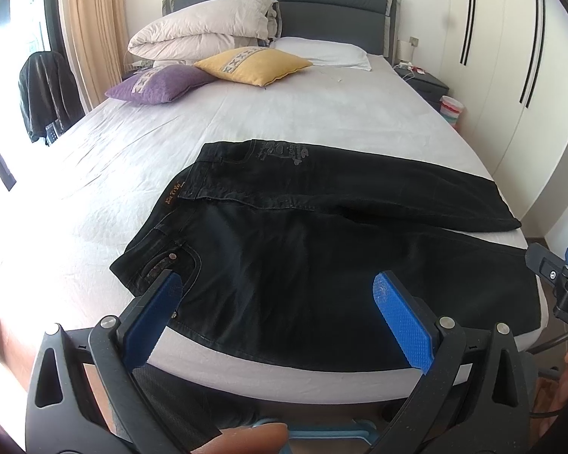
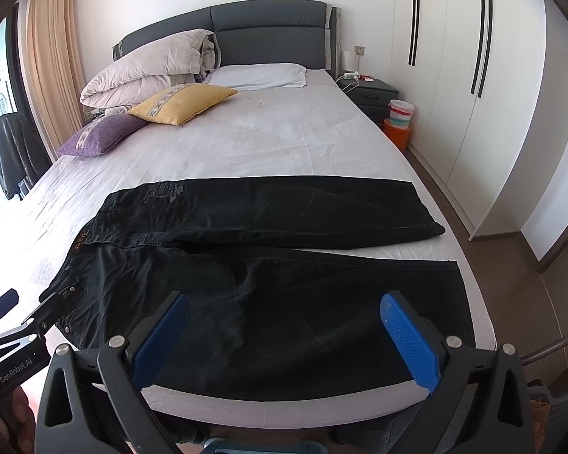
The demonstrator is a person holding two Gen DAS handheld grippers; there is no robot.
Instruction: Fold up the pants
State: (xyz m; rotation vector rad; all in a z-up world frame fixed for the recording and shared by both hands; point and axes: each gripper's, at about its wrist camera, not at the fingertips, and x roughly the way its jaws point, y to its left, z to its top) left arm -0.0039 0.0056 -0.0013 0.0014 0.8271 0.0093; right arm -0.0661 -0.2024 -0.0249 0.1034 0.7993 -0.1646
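A pair of black pants (image 1: 322, 249) lies spread flat across the near end of a bed (image 1: 284, 113), on its pale sheet. The waistband is to the left and the two legs run to the right, with a narrow strip of sheet showing between them toward the hems. The far leg carries a grey printed design near the hip, and the near leg reaches close to the bed's front edge.

The left gripper (image 1: 276, 295) hangs above the near leg by the front pocket, jaws spread wide with nothing between the blue pads. The right gripper (image 2: 284, 314) is also wide open and empty, above the lower part of the near leg. Neither visibly touches the cloth. In the right wrist view, the left gripper's tip sits just beside the waistband corner.

At the head of the bed rest a folded duvet (image 1: 204, 26), a white pillow (image 1: 322, 51), a yellow cushion (image 1: 253, 64) and a purple cushion (image 1: 159, 85). A dark jacket (image 1: 45, 94) hangs at the left, and a white wardrobe (image 2: 473, 75) stands on the right.
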